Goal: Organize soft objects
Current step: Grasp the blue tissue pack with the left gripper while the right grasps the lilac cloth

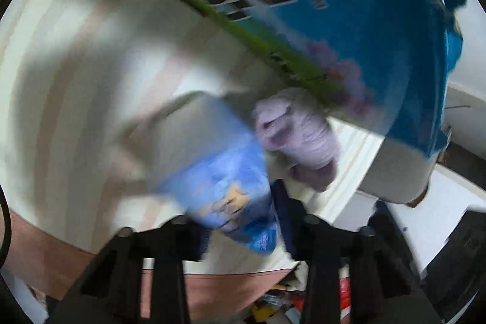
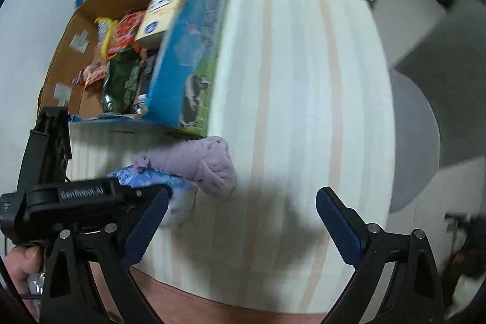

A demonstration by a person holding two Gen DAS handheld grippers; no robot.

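In the left wrist view my left gripper [image 1: 243, 220] is shut on a soft blue patterned cloth [image 1: 224, 187], held just above the striped table [image 1: 91, 66]. A lilac plush towel [image 1: 300, 129] lies just beyond it, at the foot of a blue cardboard box [image 1: 349, 5]. In the right wrist view my right gripper [image 2: 243, 211] is open and empty above the table [image 2: 303, 81]. The left gripper's body [image 2: 82, 196] is at the left there, with the blue cloth [image 2: 145, 178] and the lilac towel [image 2: 200, 163] beside the box [image 2: 188, 56].
The open box holds several snack packets [image 2: 121, 50] and a carton [image 2: 161, 14]. The table's near edge [image 2: 212, 296] runs along the bottom. A grey round seat [image 2: 416, 148] stands off the table's right side. Clutter lies on the floor [image 1: 288, 302] below.
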